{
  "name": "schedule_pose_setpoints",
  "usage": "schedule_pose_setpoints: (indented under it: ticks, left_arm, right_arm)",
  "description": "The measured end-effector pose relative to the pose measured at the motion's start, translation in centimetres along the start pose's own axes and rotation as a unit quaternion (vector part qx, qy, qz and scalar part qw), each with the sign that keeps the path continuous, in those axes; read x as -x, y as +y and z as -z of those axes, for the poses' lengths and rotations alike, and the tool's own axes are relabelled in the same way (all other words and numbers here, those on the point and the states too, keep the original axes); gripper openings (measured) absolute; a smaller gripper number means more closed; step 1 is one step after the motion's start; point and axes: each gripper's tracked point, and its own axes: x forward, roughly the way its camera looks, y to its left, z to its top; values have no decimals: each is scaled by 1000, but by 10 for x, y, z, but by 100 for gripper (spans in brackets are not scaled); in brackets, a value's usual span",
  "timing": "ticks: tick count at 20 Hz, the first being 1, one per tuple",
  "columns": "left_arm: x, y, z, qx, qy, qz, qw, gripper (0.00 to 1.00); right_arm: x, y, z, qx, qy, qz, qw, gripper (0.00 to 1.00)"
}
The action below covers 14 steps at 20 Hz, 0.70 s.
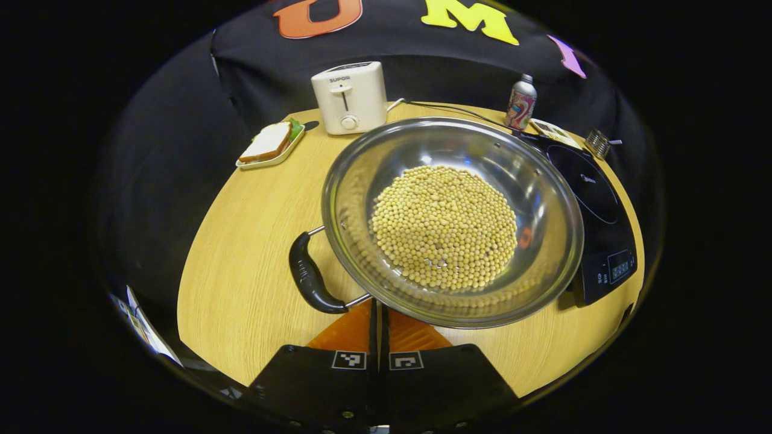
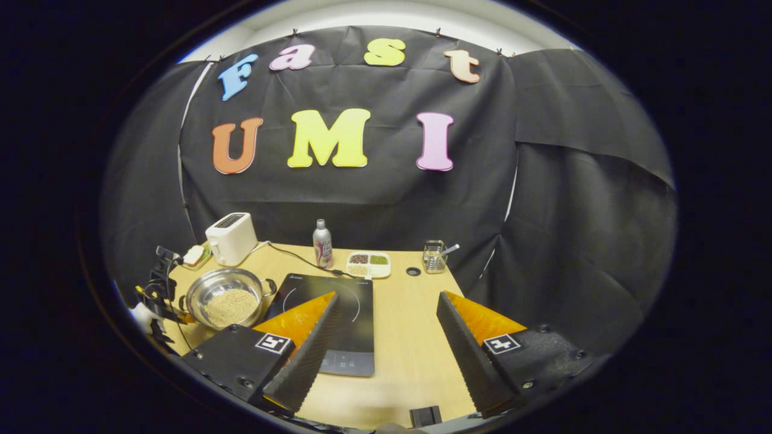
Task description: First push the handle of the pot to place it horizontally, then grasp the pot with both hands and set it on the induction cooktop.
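Nudging the pot (image 1: 452, 223) handle (image 1: 310, 277) with my closed left hand-held gripper (image 1: 379, 319); next, I judge, my open right hand-held gripper (image 2: 386, 328) must reach its far side.

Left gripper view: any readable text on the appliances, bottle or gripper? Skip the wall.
"SUPOR": on the front of the white toaster.
Induction cooktop: logo and control-panel marks are too small to read.
Bottle: the print is blurred and unreadable.
Left gripper: square black-and-white coded markers, no letters.
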Motion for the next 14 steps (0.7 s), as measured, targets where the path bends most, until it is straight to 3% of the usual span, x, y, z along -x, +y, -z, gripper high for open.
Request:
schedule_pose_setpoints:
  ticks: [1,2,6,14]
  left_arm:
    - [-2,6,-2,9,-1,-4,1000,10]
    - [-3,12,-2,18,0,-7,1000,0]
    - [-6,27,-8,52,2,-9,999,0]
    - [-18,51,-21,57,2,-23,998,0]
  right_arm:
    - [1,1,0,2,0,0,1000,100]
    - [1,2,0,3,0,-1,1000,100]
    - [2,5,0,12,2,-1,1000,100]
    - [0,10,-1,13,4,1,1000,100]
